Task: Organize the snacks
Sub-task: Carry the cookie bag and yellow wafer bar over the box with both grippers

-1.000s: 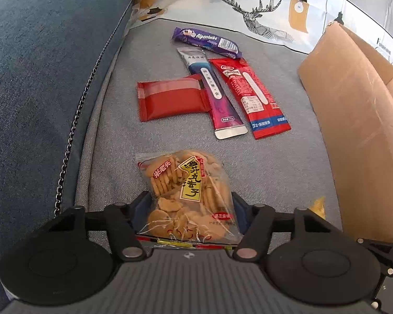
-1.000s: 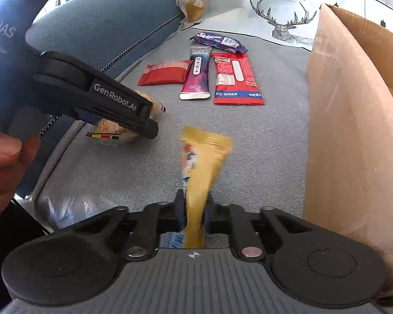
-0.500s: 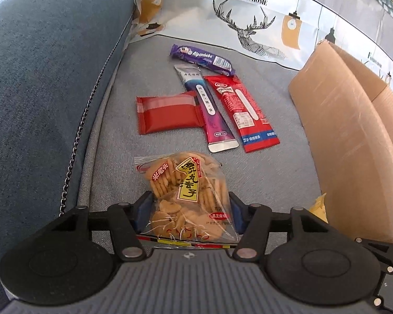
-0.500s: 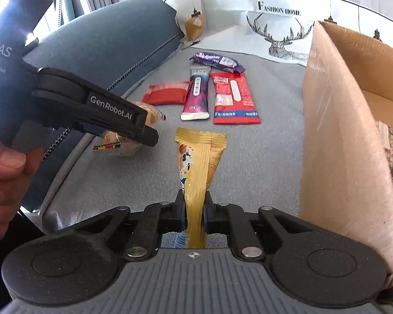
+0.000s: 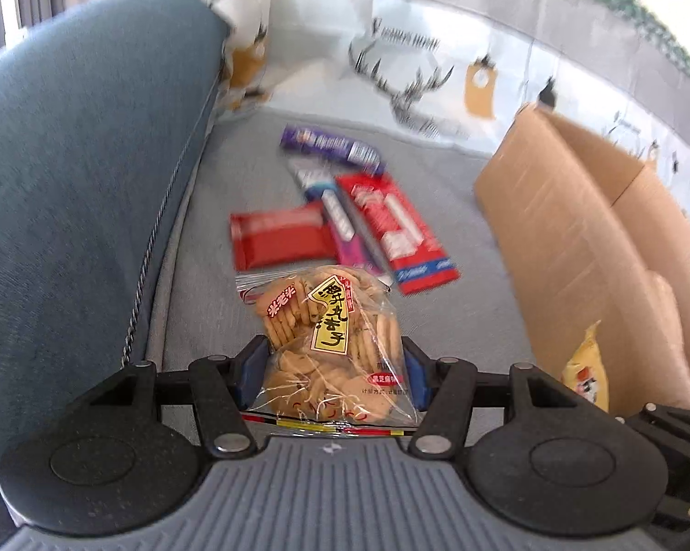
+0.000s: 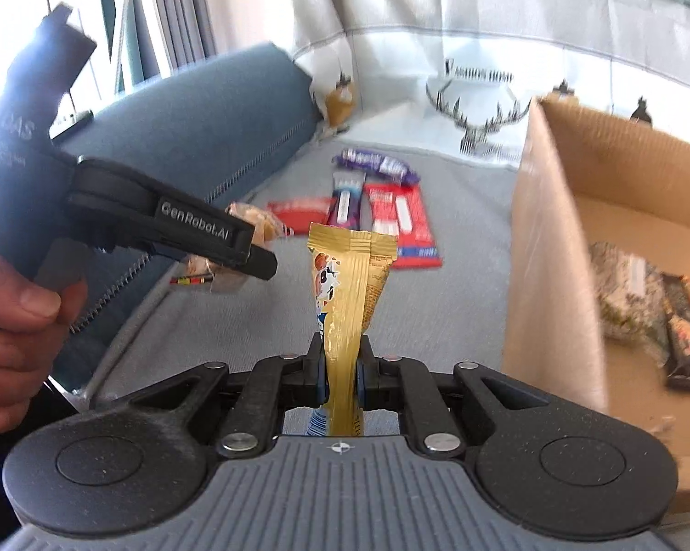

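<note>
My left gripper is shut on a clear bag of orange crackers and holds it above the grey sofa seat. My right gripper is shut on a gold snack packet, held upright, left of the open cardboard box. The packet's tip shows in the left wrist view. The left gripper with its cracker bag shows in the right wrist view. On the seat lie a red packet, a purple bar, a pink-and-grey stick and a red-and-blue packet.
The box stands at the right and holds several wrapped snacks. The blue sofa back rises on the left. A deer-print cushion lies behind the snacks.
Both grippers have risen with their snacks. The cracker bag has left the seat. The right gripper now looks over the box wall into its inside.
</note>
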Demonstrator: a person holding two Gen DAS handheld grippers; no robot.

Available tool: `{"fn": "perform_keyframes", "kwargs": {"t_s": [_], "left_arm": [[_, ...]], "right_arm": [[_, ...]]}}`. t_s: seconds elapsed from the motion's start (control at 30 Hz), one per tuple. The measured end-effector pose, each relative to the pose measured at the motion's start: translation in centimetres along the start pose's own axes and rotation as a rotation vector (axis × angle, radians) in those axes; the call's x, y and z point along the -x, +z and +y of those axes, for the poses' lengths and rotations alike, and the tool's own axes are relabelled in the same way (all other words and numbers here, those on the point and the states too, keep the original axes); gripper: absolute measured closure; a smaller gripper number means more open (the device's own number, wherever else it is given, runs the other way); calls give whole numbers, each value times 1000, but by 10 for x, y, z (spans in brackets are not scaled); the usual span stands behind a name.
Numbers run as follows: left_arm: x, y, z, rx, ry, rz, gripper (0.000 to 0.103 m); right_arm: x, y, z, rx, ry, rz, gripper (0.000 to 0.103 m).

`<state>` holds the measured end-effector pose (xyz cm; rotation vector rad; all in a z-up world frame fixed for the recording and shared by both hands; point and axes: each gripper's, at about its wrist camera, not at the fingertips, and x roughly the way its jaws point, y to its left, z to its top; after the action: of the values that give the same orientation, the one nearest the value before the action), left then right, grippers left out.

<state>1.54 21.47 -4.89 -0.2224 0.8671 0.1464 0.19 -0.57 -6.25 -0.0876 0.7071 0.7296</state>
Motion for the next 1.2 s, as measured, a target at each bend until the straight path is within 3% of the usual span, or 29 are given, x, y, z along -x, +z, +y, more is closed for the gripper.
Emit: {"fn": "perform_keyframes", "kwargs": {"t_s": [0.27,0.4,0.7,1.0,1.2], "left_arm": [[59,-19,-14,4,-116,-227,38],[77,-29,-28,-18,-157,-278,38],[92,-45,-65,-120,-212,-304,38],[81,-52,-87,-227,-183,-282,38],[72,-48,-89,-229,-162,-259,38]], "right_arm": [[61,3,-7,46,-20,-171,91],[91,3,-14,48,-57,-226,91],[151,0,-56,17,-189,-345,91],[179,-15,-120,-113,-286,-405,91],[187,-22,-154,-196,-306,-424,91]]}}
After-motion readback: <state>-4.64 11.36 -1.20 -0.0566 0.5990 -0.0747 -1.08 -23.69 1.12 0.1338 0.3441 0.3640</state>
